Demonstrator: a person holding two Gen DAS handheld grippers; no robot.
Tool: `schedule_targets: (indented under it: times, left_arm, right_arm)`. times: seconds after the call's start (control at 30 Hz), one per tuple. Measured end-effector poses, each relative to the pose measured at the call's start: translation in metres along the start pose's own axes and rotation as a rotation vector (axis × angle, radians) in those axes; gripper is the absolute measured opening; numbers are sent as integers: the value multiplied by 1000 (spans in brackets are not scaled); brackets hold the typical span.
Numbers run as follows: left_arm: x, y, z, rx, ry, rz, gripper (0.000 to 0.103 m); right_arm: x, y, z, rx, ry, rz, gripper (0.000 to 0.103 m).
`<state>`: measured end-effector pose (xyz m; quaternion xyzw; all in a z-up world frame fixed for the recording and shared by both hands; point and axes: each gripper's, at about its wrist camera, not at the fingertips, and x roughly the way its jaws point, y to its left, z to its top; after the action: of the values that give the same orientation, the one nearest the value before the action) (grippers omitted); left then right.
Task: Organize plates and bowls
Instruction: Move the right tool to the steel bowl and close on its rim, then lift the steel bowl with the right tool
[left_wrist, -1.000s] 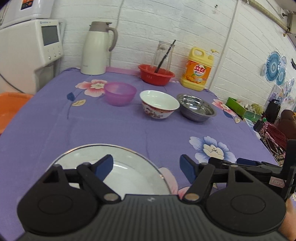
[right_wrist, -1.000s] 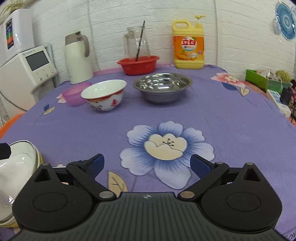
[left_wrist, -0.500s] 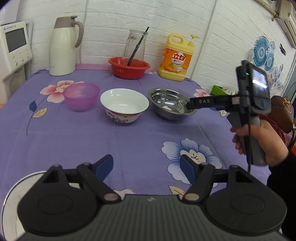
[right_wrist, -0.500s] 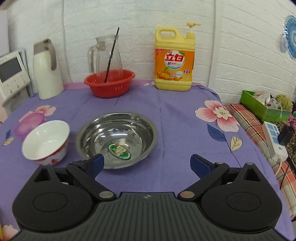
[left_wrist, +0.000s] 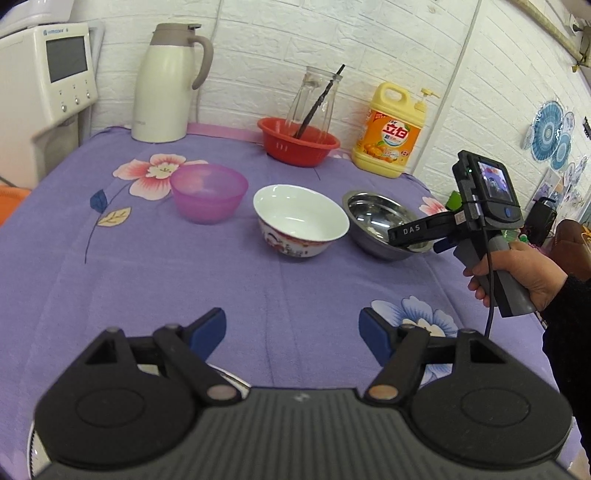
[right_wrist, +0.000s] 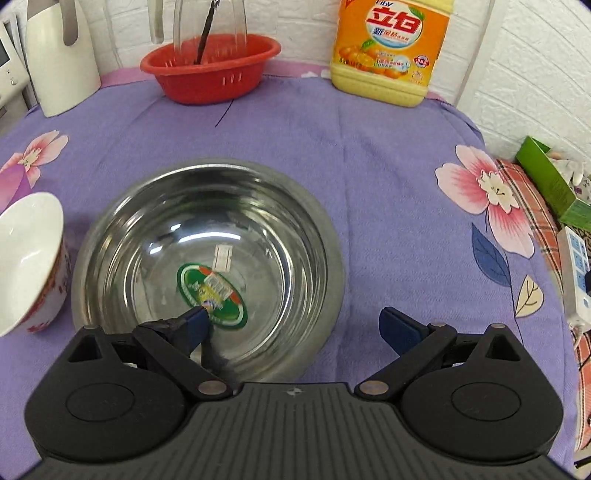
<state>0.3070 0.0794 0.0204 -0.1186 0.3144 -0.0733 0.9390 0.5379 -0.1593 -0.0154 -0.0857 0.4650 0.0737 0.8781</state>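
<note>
You are lining up the right claw (right_wrist: 293, 325) on the steel bowl (right_wrist: 207, 266), spread wide and gripping nothing.

The steel bowl sits upright on the purple worktop (right_wrist: 388, 177), a green sticker on its floor; your right claw's left pad hangs inside the bowl over the sticker, its right pad outside past the rim at about 4 o'clock, so the near wall lies between them. I judge this the grasp step for that bowl: next, lower until the rim sits between the pads, then close; the thin, slick wall may slip. The white bowl (left_wrist: 301, 227) stands just beside it at 9 o'clock, the pink bowl (left_wrist: 208, 192) beyond that. Your left claw (left_wrist: 293, 332) is spread and empty over bare cloth, a plate (left_wrist: 229, 380) edge showing under its body at 6 o'clock.
</note>
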Motion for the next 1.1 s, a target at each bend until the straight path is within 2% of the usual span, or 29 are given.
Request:
schedule_targets:
  times: [0.2,0.47,0.57,0.7,0.8,0.97,1.1]
  left_arm:
    - [-13,-9,-5,4,-22,-28,72]
    - [-19,-29,-13,27,-13,-67,72]
    - [-8,-41,-9,47,13,-86,72]
    - [18,-54,7,52,44,-86,72]
    - [50,-59,19,21,75,-72,72]
    - [102,-63,26,-47,154,-42,72]
    - [128,-69,26,-40,177,-16,70]
  right_arm:
    - [-15,7,-16,-74,63,7,103]
    - [-59,13,-84,-137,70,90,103]
    - [-77,10,-101,-117,16,114,103]
    - [-100,2,-107,-42,-166,76,103]
    - [-95,-2,-110,24,-257,62,103]
    - [-69,-2,-121,106,-281,125,103]
    - [-63,2,-126,90,-272,133,103]
